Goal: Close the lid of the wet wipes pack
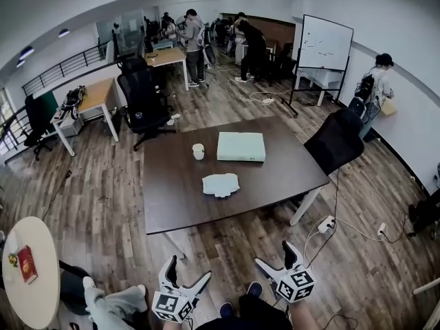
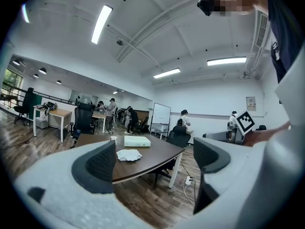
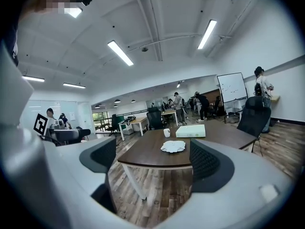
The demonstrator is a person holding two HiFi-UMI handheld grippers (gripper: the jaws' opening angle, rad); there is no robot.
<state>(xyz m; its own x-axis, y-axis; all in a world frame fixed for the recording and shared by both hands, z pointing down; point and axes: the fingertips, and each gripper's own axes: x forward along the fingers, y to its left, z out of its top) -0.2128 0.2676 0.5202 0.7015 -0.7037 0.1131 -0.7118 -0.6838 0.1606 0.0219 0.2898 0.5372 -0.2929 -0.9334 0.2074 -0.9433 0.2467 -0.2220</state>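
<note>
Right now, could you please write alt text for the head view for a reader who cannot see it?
A dark brown table on a wood floor carries a pale wet wipes pack, a light green box and a small white cup. At the bottom edge, short of the table, the left gripper and right gripper have fingers apart, gripping nothing.

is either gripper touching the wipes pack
No, the left gripper and right gripper are over the floor, short of the table with the wipes pack.
</note>
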